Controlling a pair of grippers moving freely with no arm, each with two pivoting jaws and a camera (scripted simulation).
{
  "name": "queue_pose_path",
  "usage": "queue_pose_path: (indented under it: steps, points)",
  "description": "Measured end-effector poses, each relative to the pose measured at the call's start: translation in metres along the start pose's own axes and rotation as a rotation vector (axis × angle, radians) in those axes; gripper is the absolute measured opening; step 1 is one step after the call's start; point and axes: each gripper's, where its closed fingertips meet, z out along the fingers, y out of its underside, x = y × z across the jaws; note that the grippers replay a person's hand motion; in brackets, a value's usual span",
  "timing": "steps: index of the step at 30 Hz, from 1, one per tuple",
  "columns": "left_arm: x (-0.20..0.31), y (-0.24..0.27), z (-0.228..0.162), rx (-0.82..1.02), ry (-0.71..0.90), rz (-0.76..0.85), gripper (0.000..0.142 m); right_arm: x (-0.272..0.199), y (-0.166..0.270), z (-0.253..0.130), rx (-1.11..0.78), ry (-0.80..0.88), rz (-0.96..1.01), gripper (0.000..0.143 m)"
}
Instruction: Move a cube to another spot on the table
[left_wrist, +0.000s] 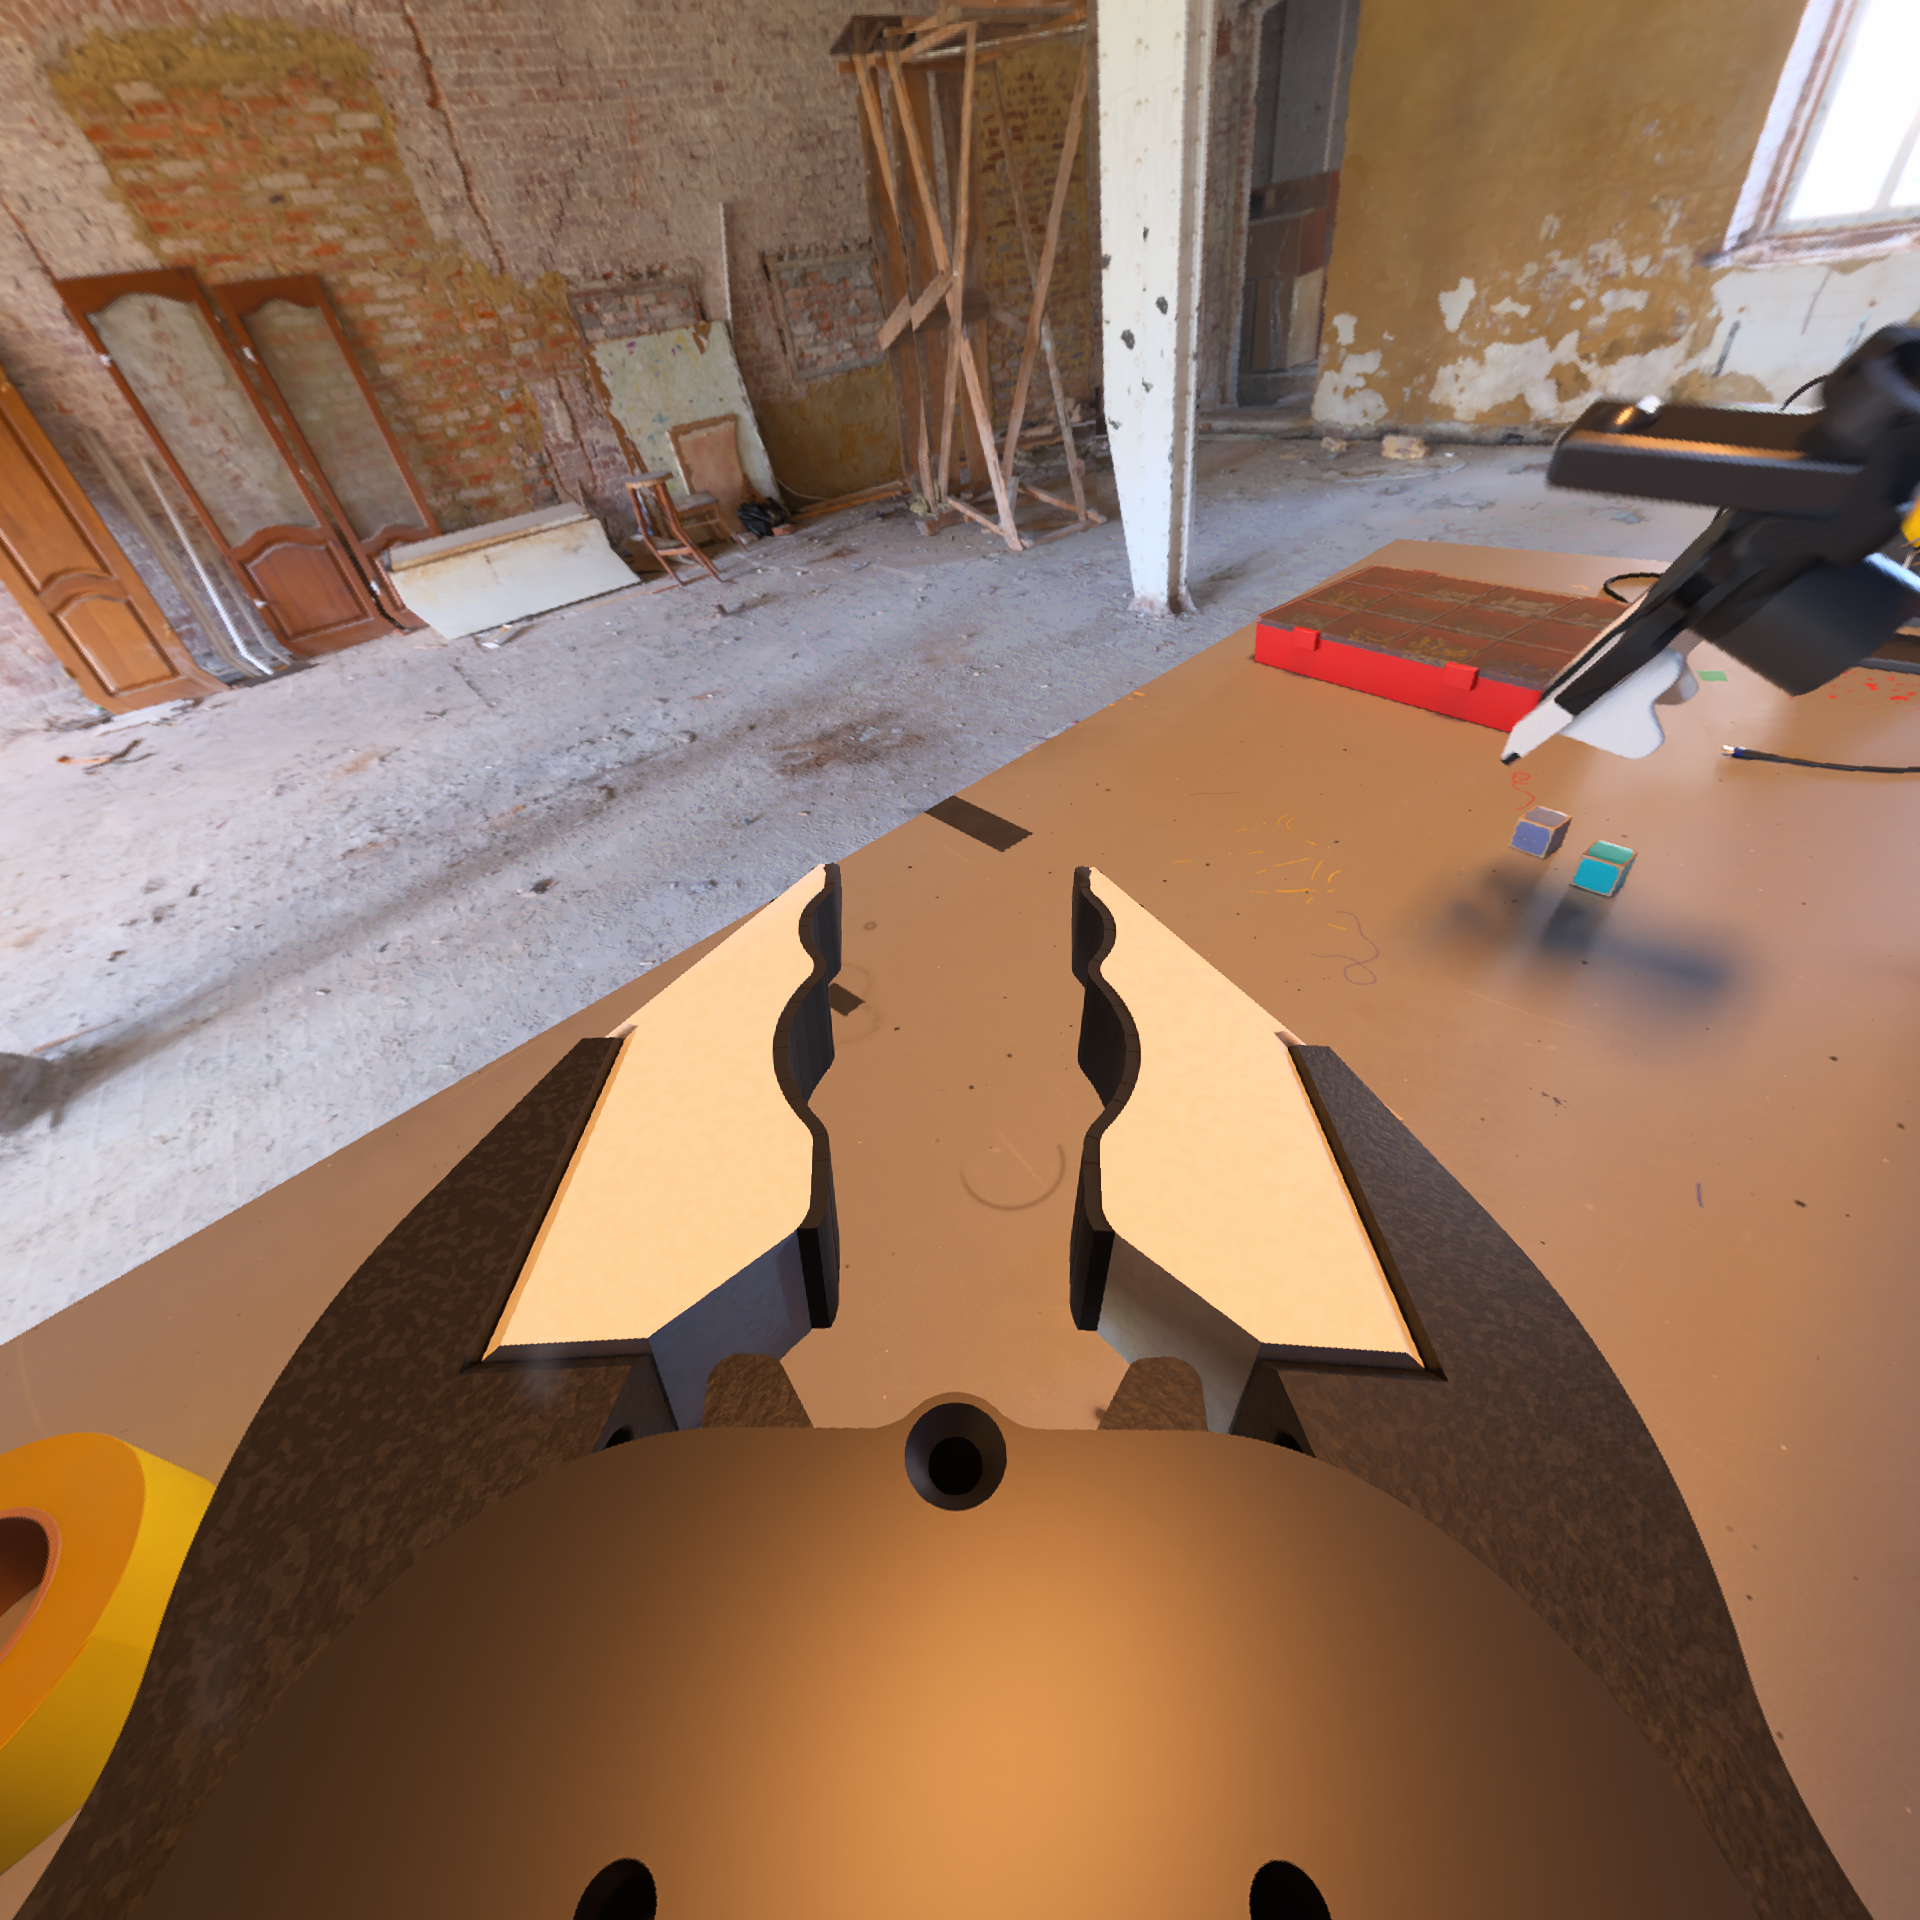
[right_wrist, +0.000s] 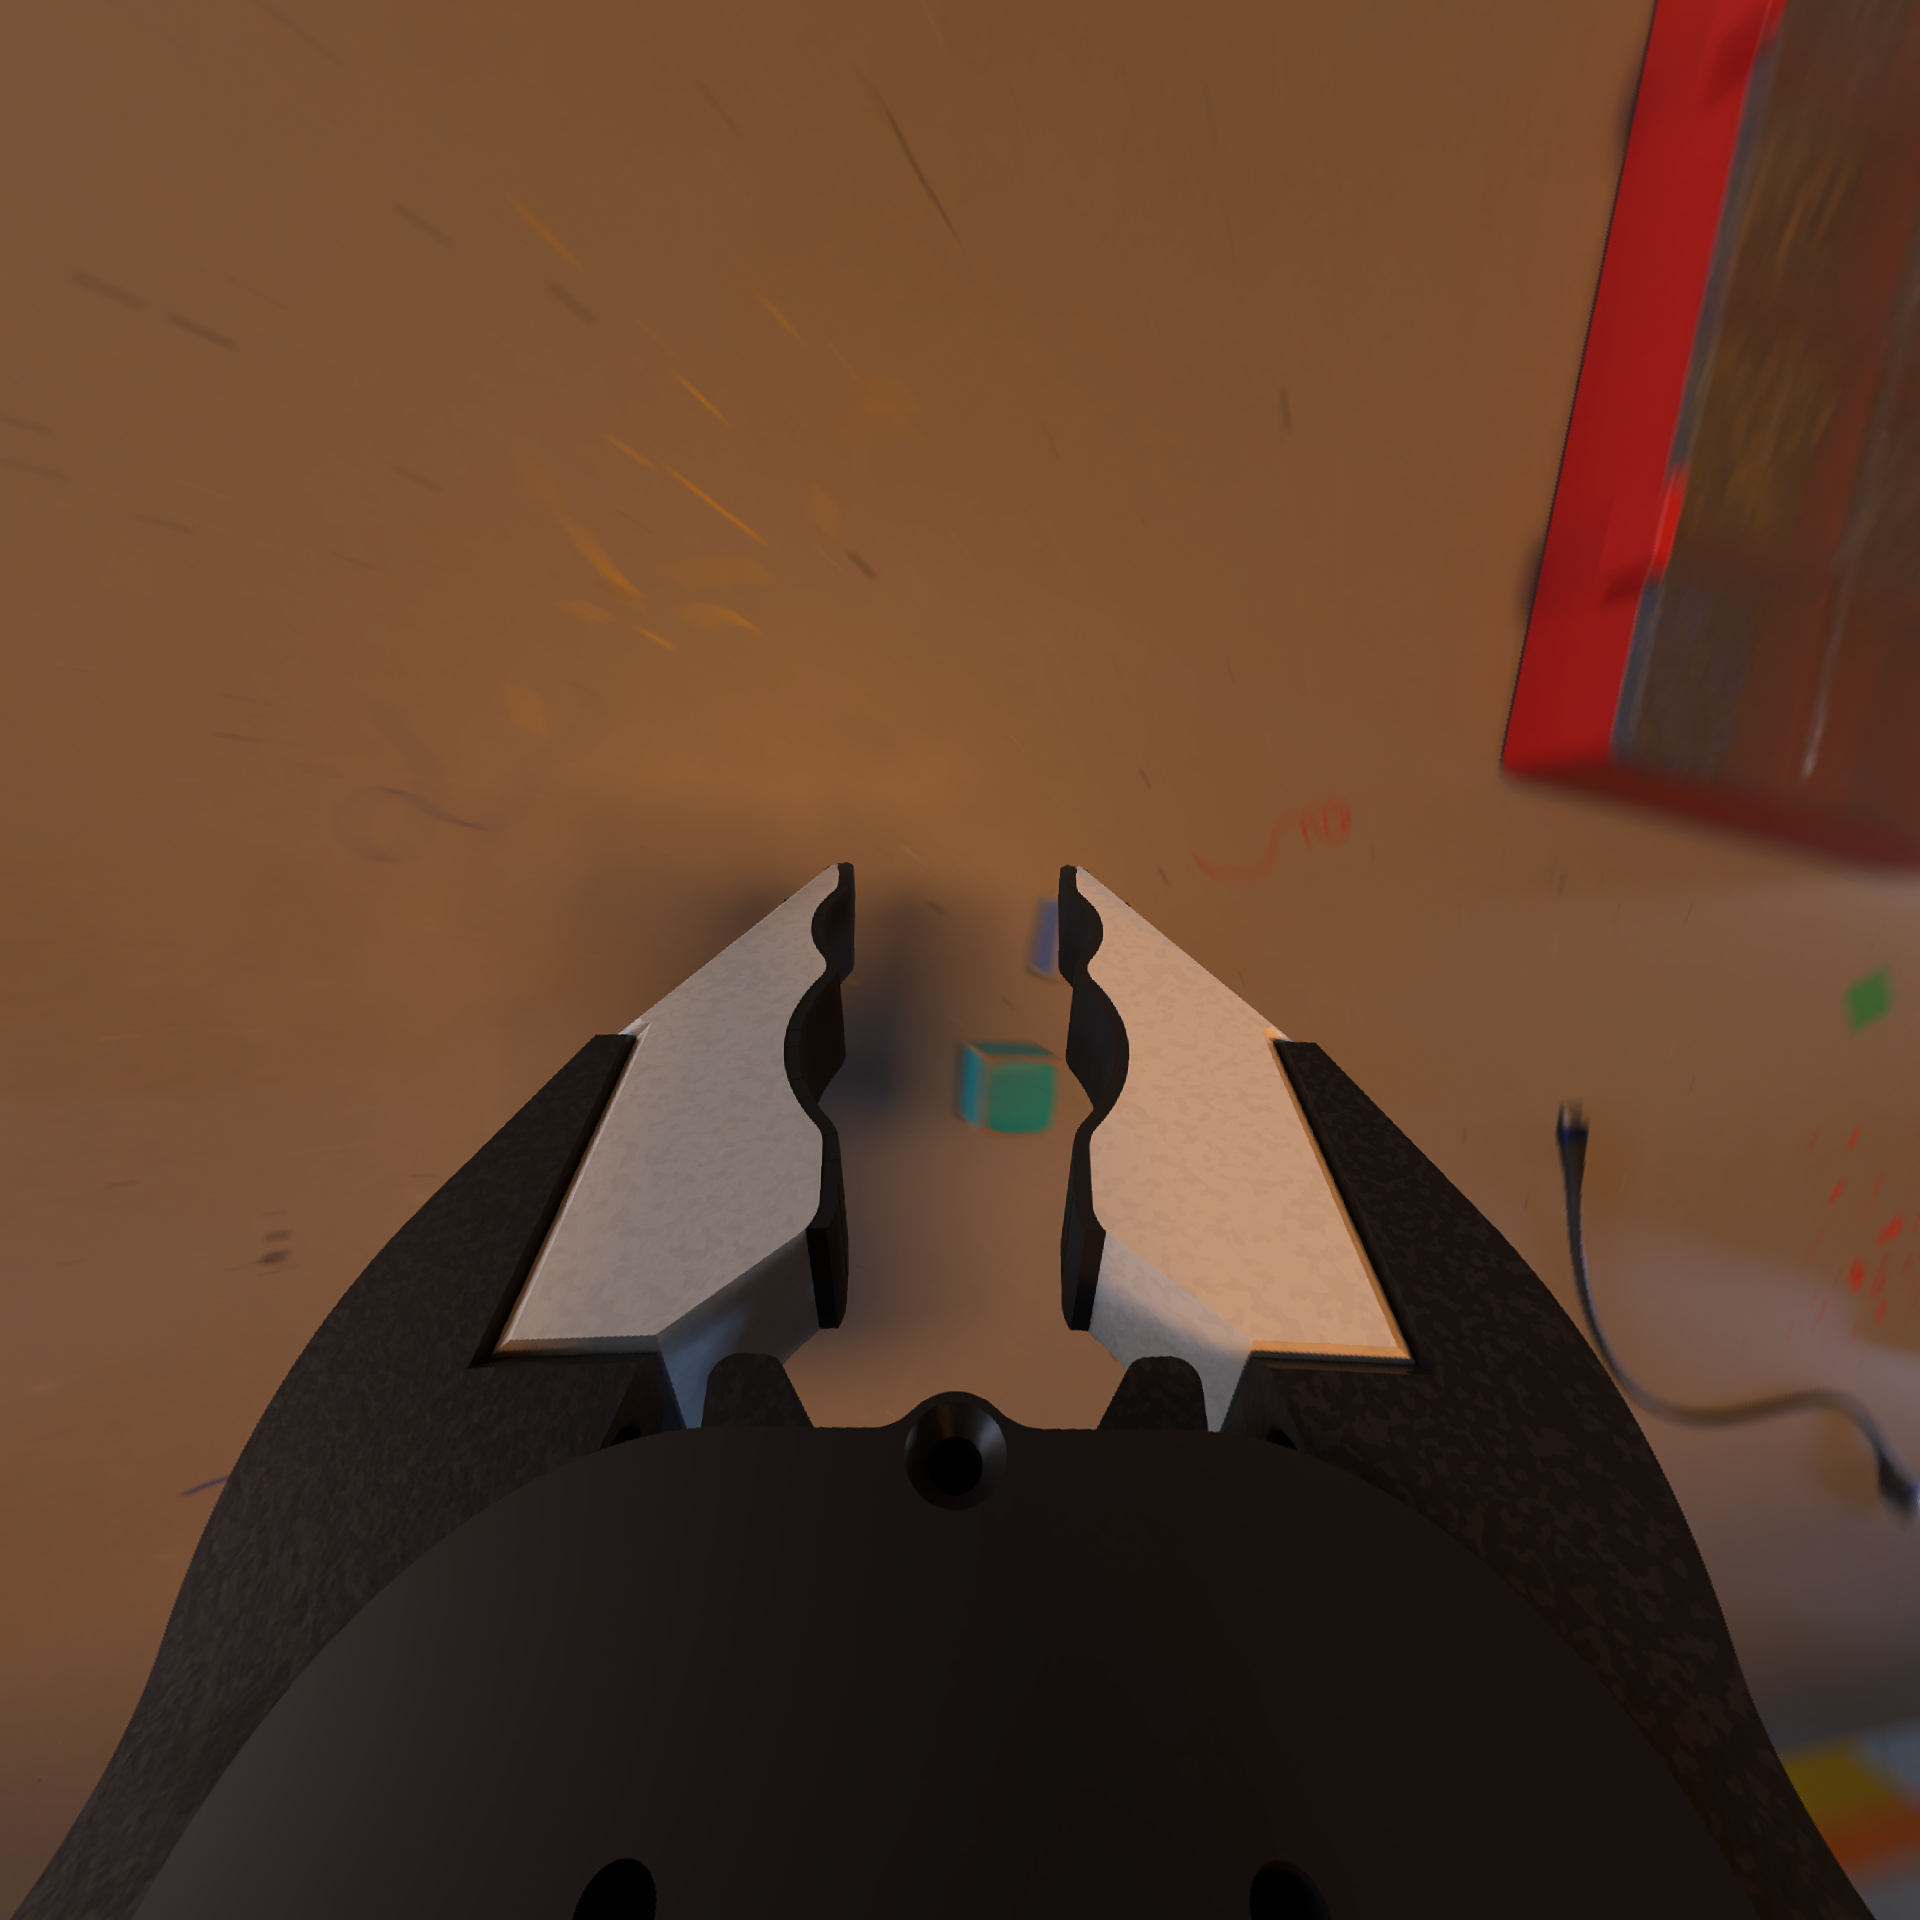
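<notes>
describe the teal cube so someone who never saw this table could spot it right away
Start at the red organiser case at the brown table's far end. Nearer than it, two small cubes sit close together. The teal cube is the bright blue-green one; its neighbour, the purple cube, is duller.

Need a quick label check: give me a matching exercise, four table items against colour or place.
Items:
1. organizer case
2. roll of tape
3. cube between the right gripper fingers, on the table below
4. cube nearer the case

Matches:
A. blue-purple
B. yellow, bottom left of the left wrist view
C. teal
D. red, at the table's far edge

Pairs: 1-D, 2-B, 3-C, 4-A
</notes>
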Motion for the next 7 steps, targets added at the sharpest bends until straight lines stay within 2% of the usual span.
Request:
queue_pose_path:
  steps: [3, 5, 7]
  points:
    - [0.0, 0.0, 0.0, -0.003, -0.001, 0.001, 0.044, -0.08, -0.037, -0.058, 0.269, -0.107, -0.181, 0.038]
    - [0.001, 0.001, 0.001, -0.009, 0.0, 0.003, 0.044, -0.141, -0.036, -0.075, 0.306, -0.254, -0.281, 0.036]
    - [0.003, 0.002, 0.001, -0.012, 0.005, 0.008, 0.044, -0.196, -0.022, -0.077, 0.263, -0.439, -0.434, 0.035]
